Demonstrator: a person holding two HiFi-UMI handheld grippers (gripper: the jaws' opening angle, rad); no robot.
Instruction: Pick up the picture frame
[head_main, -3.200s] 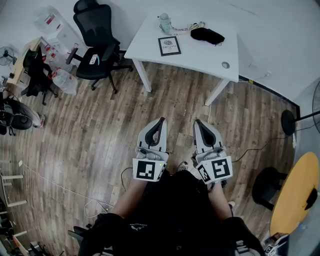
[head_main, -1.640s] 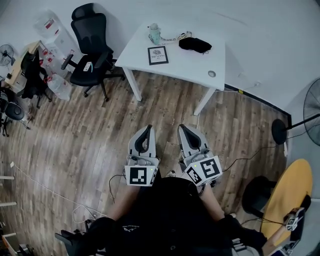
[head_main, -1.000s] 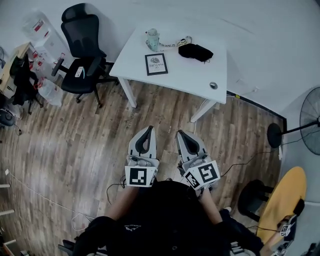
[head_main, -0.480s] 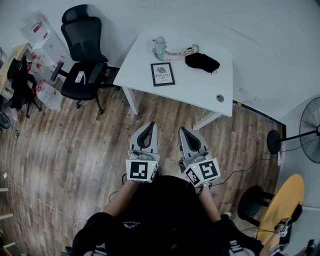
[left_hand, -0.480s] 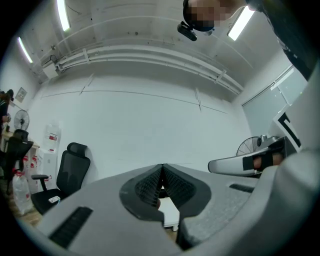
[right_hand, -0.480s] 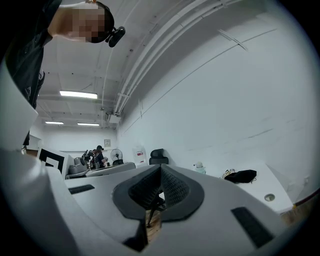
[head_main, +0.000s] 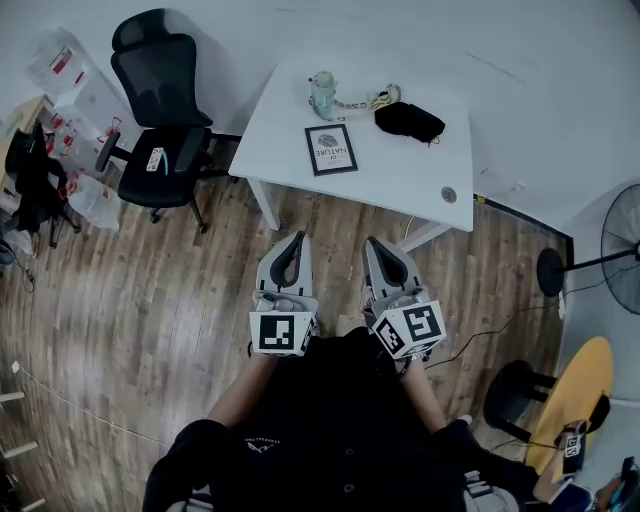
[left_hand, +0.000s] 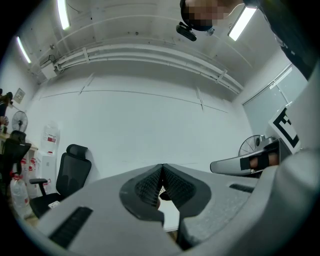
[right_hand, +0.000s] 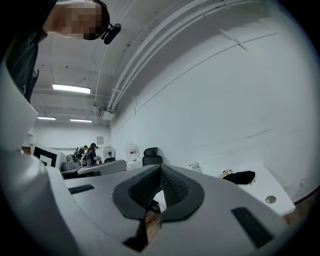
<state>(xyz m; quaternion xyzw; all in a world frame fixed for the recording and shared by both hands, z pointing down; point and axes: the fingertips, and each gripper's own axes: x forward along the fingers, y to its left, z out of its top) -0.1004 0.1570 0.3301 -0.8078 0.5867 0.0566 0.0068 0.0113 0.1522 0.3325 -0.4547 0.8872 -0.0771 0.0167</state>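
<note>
A black-edged picture frame (head_main: 331, 149) lies flat on the white table (head_main: 400, 175), near its front left part. My left gripper (head_main: 296, 240) and my right gripper (head_main: 374, 245) are held side by side over the wooden floor, short of the table's front edge, both pointing at it. Each is shut with nothing between its jaws. In the left gripper view the left gripper (left_hand: 162, 167) has its tips touching. In the right gripper view the right gripper (right_hand: 160, 167) is likewise shut, with the table (right_hand: 272, 187) beyond it.
On the table's far side stand a pale green bottle (head_main: 321, 94), a cord or lanyard (head_main: 362, 101) and a black pouch (head_main: 410, 121). A black office chair (head_main: 160, 100) is left of the table. A floor fan (head_main: 600, 255) stands at right, and a cable (head_main: 500, 325) runs across the floor.
Both grippers and the person have moved closer to the table; it now sits nearer in the head view. Both grippers stay shut.
</note>
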